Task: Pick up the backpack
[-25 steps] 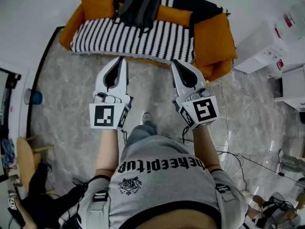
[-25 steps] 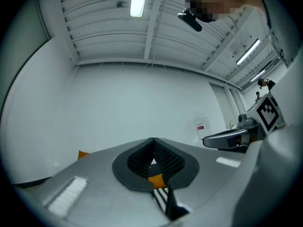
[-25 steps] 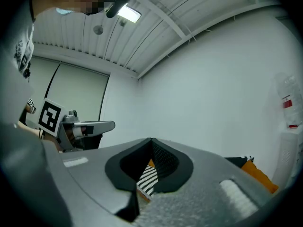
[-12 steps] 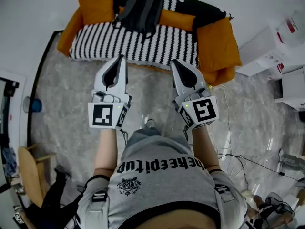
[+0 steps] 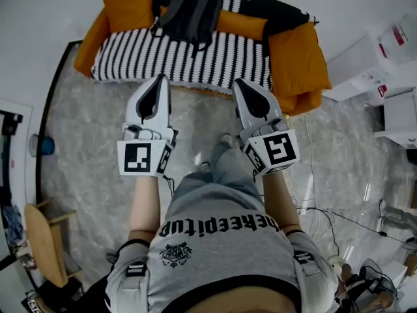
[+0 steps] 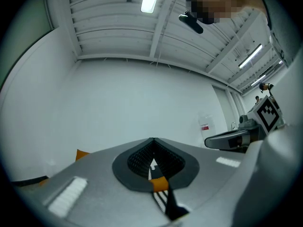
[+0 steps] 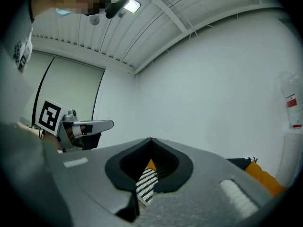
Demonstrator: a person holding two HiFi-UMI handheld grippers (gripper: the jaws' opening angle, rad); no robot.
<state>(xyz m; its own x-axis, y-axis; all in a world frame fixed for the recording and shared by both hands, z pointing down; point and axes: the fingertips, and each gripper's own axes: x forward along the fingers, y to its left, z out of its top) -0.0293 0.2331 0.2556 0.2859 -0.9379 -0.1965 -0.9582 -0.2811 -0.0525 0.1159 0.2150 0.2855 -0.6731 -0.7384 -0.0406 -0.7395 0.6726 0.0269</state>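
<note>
In the head view, the backpack, dark grey and black, lies on the sofa, propped at the back of its black-and-white striped seat, left of the middle; an orange cushion stands at the sofa's left end and another orange cushion at its right end; the left gripper and the right gripper are held side by side in front of the sofa, their tips at the seat's front edge, well apart from the backpack; each gripper's jaws are pressed together with nothing between them; the person's grey shirt fills the lower part of the view, and white boxes stand to the right of the sofa on the grey marbled floor. In the left gripper view, the jaws meet in a closed point against a plain white wall; a sliver of the sofa's striped cover and orange edge shows through the opening behind the pads; the right gripper appears at the right edge; the backpack cannot be made out here. In the right gripper view, the jaws are likewise closed tip to tip and empty; a strip of the sofa's striped cover shows through the gap behind them; the left gripper with its marker cube shows at the left, and an orange cushion at the sofa's end at the lower right.
</note>
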